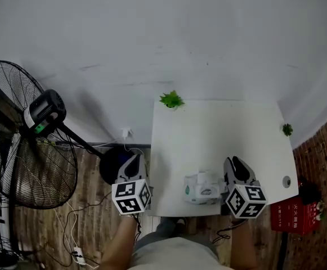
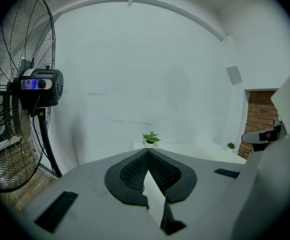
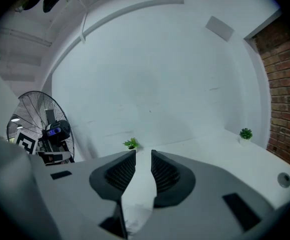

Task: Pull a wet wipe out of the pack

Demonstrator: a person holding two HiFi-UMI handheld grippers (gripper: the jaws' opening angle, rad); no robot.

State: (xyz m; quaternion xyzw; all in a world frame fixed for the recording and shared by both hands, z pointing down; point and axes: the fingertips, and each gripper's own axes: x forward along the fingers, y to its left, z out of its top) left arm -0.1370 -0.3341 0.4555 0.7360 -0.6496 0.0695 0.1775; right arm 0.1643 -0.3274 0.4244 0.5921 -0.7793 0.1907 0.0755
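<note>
Head view: over the white surface, my right claw hovers with its jaws slightly parted. My left claw hangs off its left edge, clenched on nothing. Between the 2, at the near edge, lies the wipe pack.
</note>
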